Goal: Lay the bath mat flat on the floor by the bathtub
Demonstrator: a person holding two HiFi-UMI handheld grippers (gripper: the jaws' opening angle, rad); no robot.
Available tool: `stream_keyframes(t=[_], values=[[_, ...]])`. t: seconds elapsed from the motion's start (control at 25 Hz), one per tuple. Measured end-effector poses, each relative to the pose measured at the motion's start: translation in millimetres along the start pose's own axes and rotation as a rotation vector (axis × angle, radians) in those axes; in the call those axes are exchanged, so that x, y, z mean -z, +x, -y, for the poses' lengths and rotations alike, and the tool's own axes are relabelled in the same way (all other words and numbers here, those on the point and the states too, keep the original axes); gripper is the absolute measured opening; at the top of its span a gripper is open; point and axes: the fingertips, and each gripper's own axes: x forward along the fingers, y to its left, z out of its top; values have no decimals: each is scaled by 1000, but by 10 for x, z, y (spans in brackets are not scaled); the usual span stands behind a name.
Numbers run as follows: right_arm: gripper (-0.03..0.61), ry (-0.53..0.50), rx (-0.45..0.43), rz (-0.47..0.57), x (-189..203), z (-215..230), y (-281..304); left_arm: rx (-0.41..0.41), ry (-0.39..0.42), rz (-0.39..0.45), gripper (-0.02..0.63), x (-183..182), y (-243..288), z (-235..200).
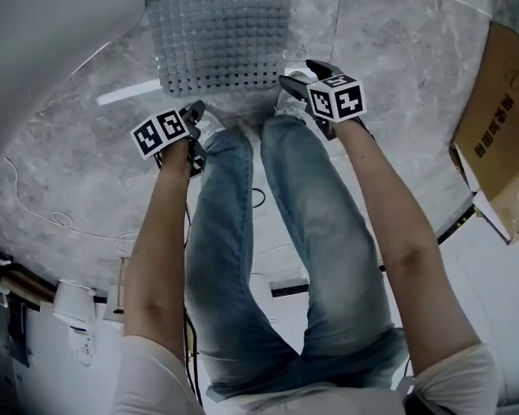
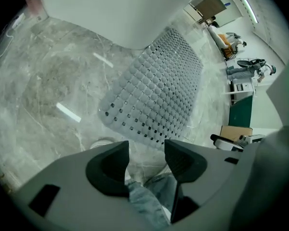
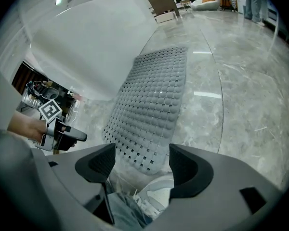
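The grey bath mat (image 1: 221, 28) with rows of bumps and small holes lies flat on the marble floor, alongside the white bathtub (image 1: 43, 24). Both grippers hover just short of its near edge, above the person's knees in blue jeans (image 1: 242, 232). My left gripper (image 1: 195, 119) is open and holds nothing; in its own view the mat (image 2: 156, 93) lies ahead of the empty jaws (image 2: 147, 158). My right gripper (image 1: 300, 73) is also open and empty. Its view shows the mat (image 3: 151, 109), the tub (image 3: 86, 47) and the left gripper (image 3: 62, 134) off to the left.
A flattened cardboard box (image 1: 502, 137) leans at the right. Thin cables (image 1: 35, 206) trail over the floor at the left, near white fittings (image 1: 73, 305). The person's white shoes (image 3: 159, 194) stand just before the mat's near edge. A green cabinet (image 2: 241, 112) stands farther off.
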Motion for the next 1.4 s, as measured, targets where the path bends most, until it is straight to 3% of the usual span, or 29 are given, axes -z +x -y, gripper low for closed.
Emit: stream_keyframes(t=[0.2, 0.28, 0.36, 0.48, 0.6, 0.76, 0.92, 1.08, 1.4], values=[[360, 22, 4, -13, 85, -80, 18, 43, -70, 45, 223, 69, -142, 125], [346, 8, 17, -21, 112, -104, 32, 47, -89, 84, 131, 77, -247, 179], [239, -17, 46, -34, 165, -96, 55, 57, -85, 109, 46, 123, -328, 249], [116, -35, 61, -67, 305, -91, 179, 86, -58, 99, 24, 223, -356, 340], [58, -33, 60, -98, 417, -112, 379, 99, -38, 70, 17, 276, -349, 316], [52, 8, 65, -115, 538, -22, 727, 102, -4, 22, 17, 273, -296, 209], [52, 51, 137, -156, 712, 153, 978, 100, 76, -30, 17, 246, -304, 79], [52, 79, 167, -161, 790, 254, 1153, 102, 66, -26, 17, 137, -342, -51], [48, -9, 242, -248, 833, 283, 1344, 109, 92, -30, 17, -66, -343, -85]])
